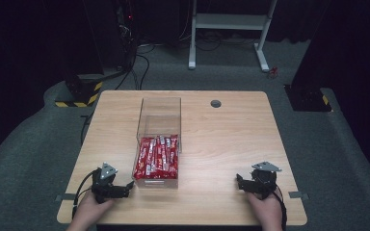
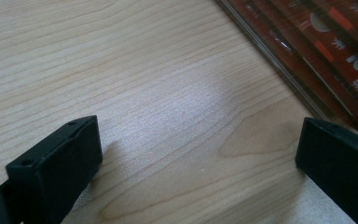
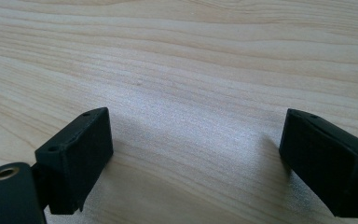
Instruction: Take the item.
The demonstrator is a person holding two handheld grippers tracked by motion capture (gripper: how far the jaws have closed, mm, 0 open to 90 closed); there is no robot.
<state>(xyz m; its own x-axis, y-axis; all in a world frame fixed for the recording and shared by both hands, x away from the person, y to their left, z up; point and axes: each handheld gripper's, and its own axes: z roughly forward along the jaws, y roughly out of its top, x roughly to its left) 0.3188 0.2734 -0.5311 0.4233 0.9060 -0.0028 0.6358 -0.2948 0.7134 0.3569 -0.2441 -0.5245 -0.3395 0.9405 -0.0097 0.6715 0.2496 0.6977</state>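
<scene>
— Two black two-jaw grippers sit at the near edge of the pale wooden table (image 1: pixel 221 139), one in each of the person's hands. Has anything been started?

— By my reading, no. The left gripper (image 1: pixel 127 185) rests low on the wood with its jaws spread wide and nothing between them; its own view shows bare wood grain in the gap. The right gripper (image 1: pixel 239 181) is the same: jaws as far apart as they go, only table surface between them.

— So where is the work?

— Just beyond the left gripper. A clear, rectangular plastic box (image 1: pixel 160 108) stands lengthwise near the middle of the table, and a heap of red foil-wrapped snack sachets (image 1: pixel 157 156) fills its near half. The left gripper's tip is just beside the box's near corner; in the left gripper view the box's transparent wall and the red sachets (image 2: pixel 335 42) sit right past one jaw.

— And the right gripper?

— Well apart from the box, with open wood around it.

— Any sachets out on the table?

— None that I can see. The box's far half looks empty. Farther still there is a small round grey cable port (image 1: pixel 216 103) near the far edge, then dark floor.

— Then everything remains?

— I judge so: the reaching, gripping and moving of sachets all lie ahead.
</scene>
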